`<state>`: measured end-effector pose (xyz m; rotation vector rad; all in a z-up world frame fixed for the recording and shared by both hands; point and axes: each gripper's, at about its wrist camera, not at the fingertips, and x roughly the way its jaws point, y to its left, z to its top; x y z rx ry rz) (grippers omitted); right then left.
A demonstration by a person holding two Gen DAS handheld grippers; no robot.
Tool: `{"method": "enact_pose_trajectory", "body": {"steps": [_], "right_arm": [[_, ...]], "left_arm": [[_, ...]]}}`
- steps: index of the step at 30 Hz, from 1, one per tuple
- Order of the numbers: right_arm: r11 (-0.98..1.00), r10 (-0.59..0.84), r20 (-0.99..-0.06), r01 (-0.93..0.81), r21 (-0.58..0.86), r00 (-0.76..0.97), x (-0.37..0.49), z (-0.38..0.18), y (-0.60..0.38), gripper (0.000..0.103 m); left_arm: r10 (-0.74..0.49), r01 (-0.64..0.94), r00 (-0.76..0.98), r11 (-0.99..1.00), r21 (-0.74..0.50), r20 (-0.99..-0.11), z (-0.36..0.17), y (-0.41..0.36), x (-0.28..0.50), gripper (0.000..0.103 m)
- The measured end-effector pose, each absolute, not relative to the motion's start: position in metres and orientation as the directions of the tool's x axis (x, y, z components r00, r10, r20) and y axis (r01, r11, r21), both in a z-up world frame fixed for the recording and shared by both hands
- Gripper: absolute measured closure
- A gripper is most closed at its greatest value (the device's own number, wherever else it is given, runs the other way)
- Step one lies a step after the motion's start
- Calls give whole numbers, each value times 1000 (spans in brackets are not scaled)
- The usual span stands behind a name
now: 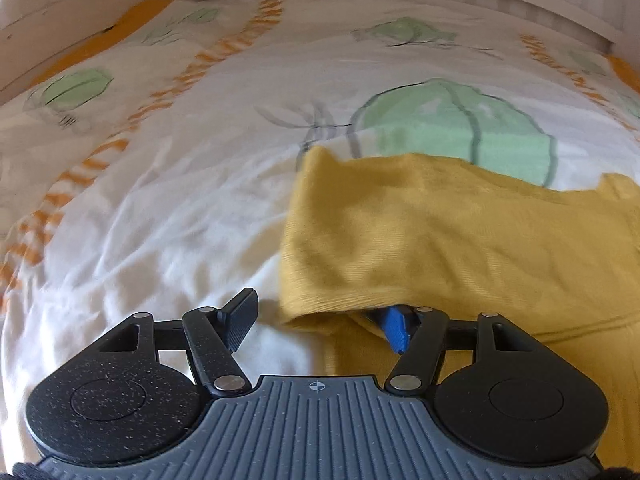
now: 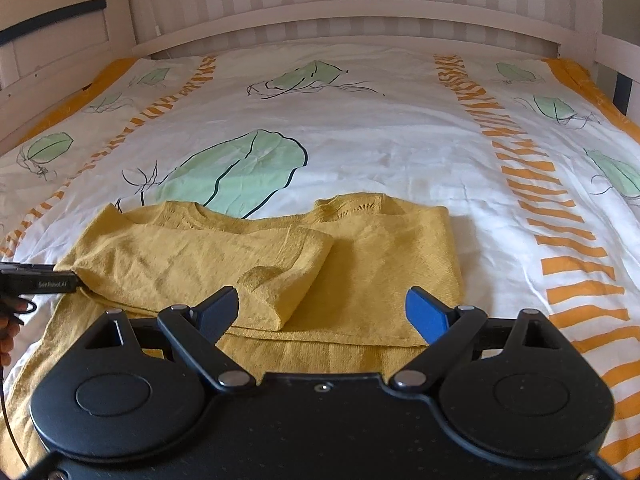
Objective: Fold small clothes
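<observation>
A small mustard-yellow knit sweater (image 2: 360,256) lies on the bed cover, neckline away from me, with its left sleeve (image 2: 224,256) folded across the body. My right gripper (image 2: 322,312) is open and empty, just above the sweater's lower part. My left gripper (image 1: 320,320) is open at the sweater's left edge (image 1: 420,232); its blue right finger (image 1: 394,326) sits under a fold of the cloth, its black left finger (image 1: 240,316) over the bare cover. The left gripper also shows at the left edge of the right wrist view (image 2: 40,282).
The bed cover (image 2: 380,140) is white with green leaf prints and orange stripes. A white slatted wooden headboard (image 2: 340,12) stands at the far end, with a rail along the left side (image 2: 52,60).
</observation>
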<state>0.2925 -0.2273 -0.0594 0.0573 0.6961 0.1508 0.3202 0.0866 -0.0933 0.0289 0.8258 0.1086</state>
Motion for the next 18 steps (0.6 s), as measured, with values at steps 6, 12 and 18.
{"method": "enact_pose_trajectory", "body": {"steps": [6, 12, 18], "right_arm": [[990, 139, -632, -117, 77, 763, 293, -61, -225, 12], [989, 128, -637, -150, 20, 760, 300, -69, -204, 27], [967, 101, -656, -228, -111, 748, 319, -81, -165, 37]], "left_arm": [[75, -164, 646, 986, -43, -759, -98, 112, 318, 29], [69, -155, 624, 987, -37, -779, -100, 111, 324, 25], [61, -152, 623, 987, -44, -780, -101, 113, 324, 24]]}}
